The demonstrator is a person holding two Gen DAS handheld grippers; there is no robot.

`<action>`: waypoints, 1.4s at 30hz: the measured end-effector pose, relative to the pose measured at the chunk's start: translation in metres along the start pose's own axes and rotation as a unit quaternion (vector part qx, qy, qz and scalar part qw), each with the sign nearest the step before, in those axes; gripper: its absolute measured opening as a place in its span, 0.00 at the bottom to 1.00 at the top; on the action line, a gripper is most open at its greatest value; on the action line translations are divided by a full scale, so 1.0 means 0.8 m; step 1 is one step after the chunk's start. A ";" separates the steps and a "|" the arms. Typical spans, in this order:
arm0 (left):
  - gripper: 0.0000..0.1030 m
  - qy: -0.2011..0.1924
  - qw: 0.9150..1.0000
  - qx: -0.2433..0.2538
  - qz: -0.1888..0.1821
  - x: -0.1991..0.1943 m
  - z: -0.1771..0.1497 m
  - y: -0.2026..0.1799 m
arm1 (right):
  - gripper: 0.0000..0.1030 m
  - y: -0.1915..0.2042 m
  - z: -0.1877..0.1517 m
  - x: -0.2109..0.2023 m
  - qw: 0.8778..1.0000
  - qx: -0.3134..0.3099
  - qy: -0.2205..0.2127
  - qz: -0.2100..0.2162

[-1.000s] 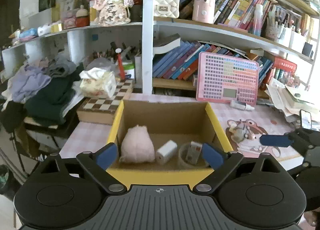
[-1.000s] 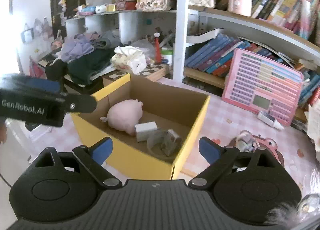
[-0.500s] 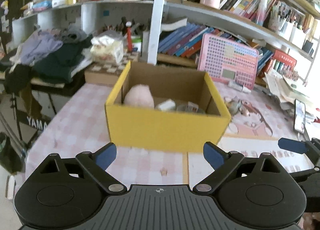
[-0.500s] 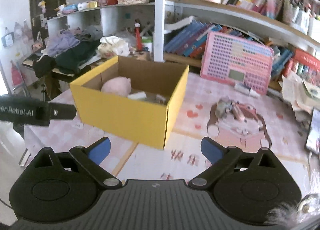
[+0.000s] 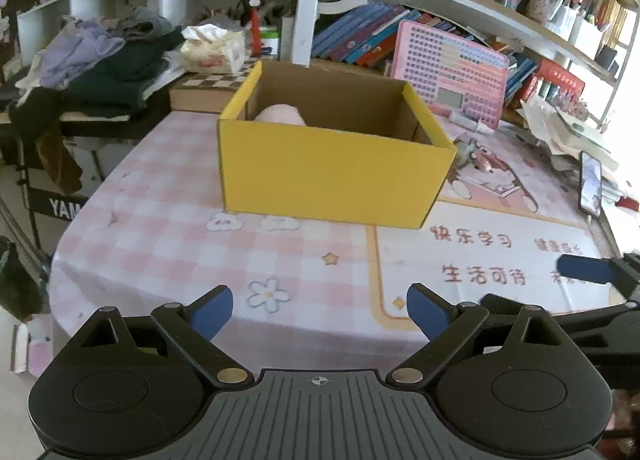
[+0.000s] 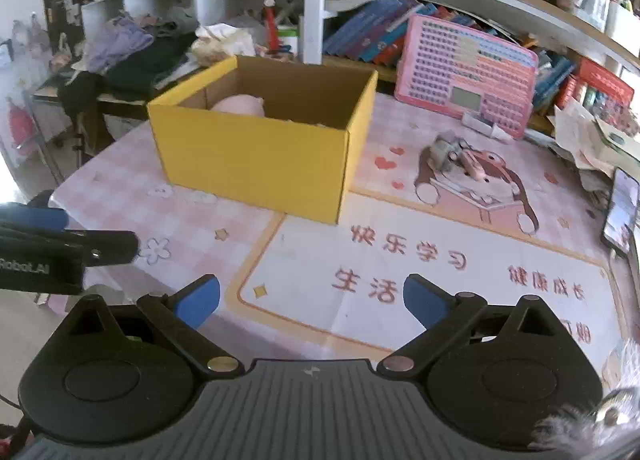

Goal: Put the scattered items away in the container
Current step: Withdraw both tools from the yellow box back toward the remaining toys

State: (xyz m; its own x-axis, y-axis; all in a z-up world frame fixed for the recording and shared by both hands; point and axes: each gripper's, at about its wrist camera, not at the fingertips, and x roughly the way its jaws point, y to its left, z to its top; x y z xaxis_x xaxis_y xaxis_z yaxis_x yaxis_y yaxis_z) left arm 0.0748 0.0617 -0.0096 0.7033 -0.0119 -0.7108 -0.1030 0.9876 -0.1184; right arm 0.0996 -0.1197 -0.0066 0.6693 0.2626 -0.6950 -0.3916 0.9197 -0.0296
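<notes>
A yellow cardboard box stands on the pink checked tablecloth. The top of a pink plush toy shows over its near wall; the rest of its contents are hidden. My left gripper hangs open and empty near the table's front edge, well back from the box. My right gripper is open and empty too, over the printed mat. A small grey toy lies on the mat to the right of the box.
A pink keyboard toy leans against the bookshelf behind. A phone lies at the right edge of the table. A tissue pack and a pile of clothes sit at the back left. A white tube lies near the keyboard toy.
Both grippers have drawn back from above the box towards the table's front edge and sunk lower. The box's inside, seen from above before, is now mostly hidden behind its near wall.
</notes>
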 end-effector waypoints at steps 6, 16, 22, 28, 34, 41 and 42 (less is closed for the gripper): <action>0.93 0.012 0.999 0.028 -0.020 0.002 -0.013 -0.007 | 0.96 0.002 -0.005 -0.006 1.000 -0.001 0.013 -0.017; 0.93 0.039 0.998 0.043 -0.032 0.013 -0.023 -0.014 | 0.97 -0.004 -0.014 -0.002 0.999 0.009 0.039 -0.024; 0.93 0.069 0.996 0.044 -0.038 0.032 -0.027 -0.022 | 0.97 -0.015 -0.022 0.007 0.998 0.019 0.059 -0.025; 0.93 0.102 0.992 0.047 -0.059 0.061 -0.023 -0.043 | 0.97 -0.040 -0.029 0.017 0.996 0.029 0.080 -0.038; 0.93 0.108 0.986 0.087 -0.089 0.087 -0.012 -0.093 | 0.97 -0.090 -0.037 0.028 0.992 0.063 0.091 -0.060; 0.93 0.073 0.975 0.163 -0.130 0.106 0.008 -0.163 | 0.97 -0.163 -0.034 0.035 0.986 0.116 0.067 -0.097; 0.93 0.070 0.974 0.168 -0.132 0.110 0.012 -0.172 | 0.97 -0.173 -0.032 0.036 0.986 0.120 0.063 -0.099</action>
State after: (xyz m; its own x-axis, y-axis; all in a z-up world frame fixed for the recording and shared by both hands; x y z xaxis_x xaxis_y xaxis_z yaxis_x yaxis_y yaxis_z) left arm 0.1575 -0.0736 -0.0493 0.5685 -0.2703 -0.7770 0.3207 0.9426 -0.0933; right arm 0.1571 -0.2469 -0.0414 0.6282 0.0471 -0.7766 -0.0907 0.9958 -0.0129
